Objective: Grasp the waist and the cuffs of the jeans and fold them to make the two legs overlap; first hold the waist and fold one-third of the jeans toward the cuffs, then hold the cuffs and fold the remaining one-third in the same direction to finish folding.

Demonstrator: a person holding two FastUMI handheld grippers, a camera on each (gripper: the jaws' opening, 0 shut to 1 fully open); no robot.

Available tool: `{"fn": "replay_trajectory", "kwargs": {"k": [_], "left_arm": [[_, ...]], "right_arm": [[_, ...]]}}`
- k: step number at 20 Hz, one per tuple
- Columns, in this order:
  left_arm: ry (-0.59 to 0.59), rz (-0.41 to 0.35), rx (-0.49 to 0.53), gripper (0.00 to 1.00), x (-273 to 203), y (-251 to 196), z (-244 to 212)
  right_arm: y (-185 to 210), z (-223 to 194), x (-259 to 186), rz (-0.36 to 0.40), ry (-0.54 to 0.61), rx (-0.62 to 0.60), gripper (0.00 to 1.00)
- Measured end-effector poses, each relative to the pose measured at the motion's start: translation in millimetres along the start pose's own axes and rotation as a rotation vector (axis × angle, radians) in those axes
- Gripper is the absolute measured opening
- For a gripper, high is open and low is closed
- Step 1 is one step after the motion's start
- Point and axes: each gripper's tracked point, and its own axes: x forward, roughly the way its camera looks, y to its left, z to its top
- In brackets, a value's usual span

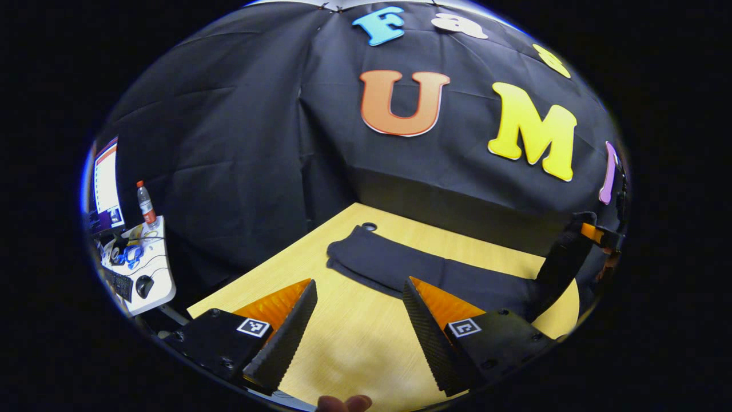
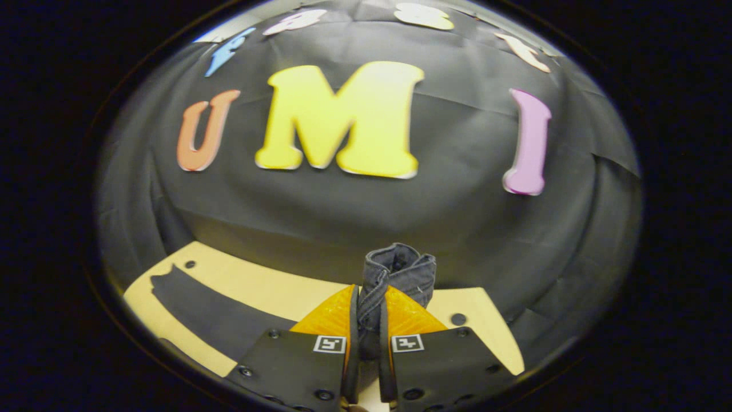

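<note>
Right gripper [image 2: 367, 335] pinches the jeans [image 1: 434, 273] waist, lifted off the table [image 1: 354, 337]; left gripper [image 1: 357, 320] gapes wide near the front edge. Next I judge: grab the cuffs.

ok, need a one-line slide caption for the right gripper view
Right gripper shut on a bunched end of the dark jeans, lifted above the wooden table.
</note>
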Motion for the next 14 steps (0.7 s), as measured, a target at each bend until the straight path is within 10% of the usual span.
{"fn": "replay_trajectory", "kwargs": {"k": [7, 14], "left_arm": [[0.015, 0.136, -0.094, 1.0, -30.3, 78.8, -10.2], [0.046, 0.211, -0.158, 1.0, -42.0, 115.9, -24.1]], "right_arm": [[185.8, -91.7, 41.3, 0.15, 0.118, -0.093, 0.14], [261.5, -190.3, 58.8, 0.211, 0.261, -0.243, 0.15]]}}
